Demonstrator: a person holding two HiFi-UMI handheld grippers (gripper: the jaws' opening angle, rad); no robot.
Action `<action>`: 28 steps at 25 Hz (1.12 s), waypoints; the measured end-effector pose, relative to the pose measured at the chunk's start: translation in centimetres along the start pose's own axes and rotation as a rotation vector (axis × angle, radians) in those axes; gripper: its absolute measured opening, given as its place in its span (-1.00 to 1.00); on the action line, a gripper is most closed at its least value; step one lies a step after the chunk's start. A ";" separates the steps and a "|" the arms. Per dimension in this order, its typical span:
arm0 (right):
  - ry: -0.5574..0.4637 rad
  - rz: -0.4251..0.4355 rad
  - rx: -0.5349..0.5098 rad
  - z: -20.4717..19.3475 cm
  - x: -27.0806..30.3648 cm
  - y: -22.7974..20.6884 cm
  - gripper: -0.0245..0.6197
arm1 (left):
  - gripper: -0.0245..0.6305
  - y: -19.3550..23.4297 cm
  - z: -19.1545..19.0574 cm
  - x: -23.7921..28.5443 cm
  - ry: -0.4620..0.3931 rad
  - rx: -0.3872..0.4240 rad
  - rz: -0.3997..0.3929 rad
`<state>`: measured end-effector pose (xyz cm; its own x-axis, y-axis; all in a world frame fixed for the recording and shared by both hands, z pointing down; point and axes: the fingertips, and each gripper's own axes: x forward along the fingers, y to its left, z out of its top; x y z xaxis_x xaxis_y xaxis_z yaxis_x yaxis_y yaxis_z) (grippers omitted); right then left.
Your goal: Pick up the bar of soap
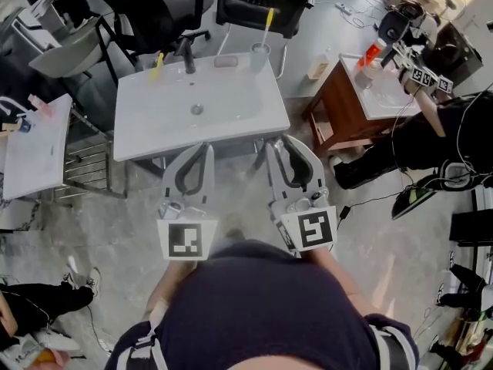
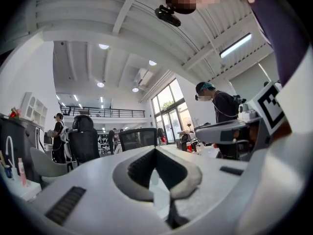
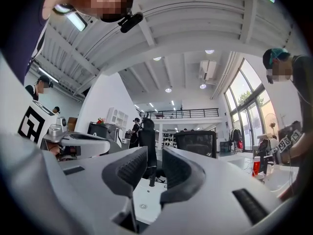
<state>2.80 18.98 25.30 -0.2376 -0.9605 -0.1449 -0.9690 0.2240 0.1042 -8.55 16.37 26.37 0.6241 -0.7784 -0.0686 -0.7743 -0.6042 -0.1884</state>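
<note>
A small pink bar of soap (image 1: 226, 62) lies on the back ledge of the white sink (image 1: 239, 118), right of the dark faucet (image 1: 187, 55). Both grippers hover over the sink's near edge, well short of the soap. My left gripper (image 1: 206, 146) (image 2: 155, 150) is shut, tips touching, with nothing in it. My right gripper (image 1: 279, 140) (image 3: 154, 155) stands open with a clear gap between its ribbed pads (image 3: 131, 168), and nothing sits between them. Neither gripper view shows the soap.
A cup with a toothbrush (image 1: 260, 55) stands right of the soap, and a yellow toothbrush (image 1: 156, 66) is at the ledge's left. A wooden stand with another basin (image 1: 350, 106) is at the right, beside another person (image 1: 439, 129). Office chairs (image 1: 258, 2) stand behind; a white basin (image 1: 35, 149) is at the left.
</note>
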 end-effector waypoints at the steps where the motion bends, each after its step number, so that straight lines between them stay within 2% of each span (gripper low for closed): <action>1: 0.008 -0.005 0.001 -0.3 0.6 -0.1 -0.64 | -0.93 0.4 -0.3 0.6 0.002 -0.003 -0.002; 12: 0.017 -0.027 0.001 -1.2 3.7 -1.3 -0.64 | -0.93 2.0 -1.6 3.4 0.018 -0.018 -0.028; 19: 0.009 -0.023 0.005 -1.8 5.9 -2.8 -0.64 | -0.93 2.6 -1.8 5.8 0.000 -0.021 -0.028; 28: -0.004 0.023 0.012 -3.6 13.0 -5.6 -0.64 | -0.93 5.3 -3.0 12.2 -0.004 -0.004 -0.008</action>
<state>5.37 4.66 26.40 -0.2601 -0.9544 -0.1466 -0.9640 0.2481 0.0953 -5.31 3.18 27.46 0.6308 -0.7727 -0.0708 -0.7695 -0.6112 -0.1855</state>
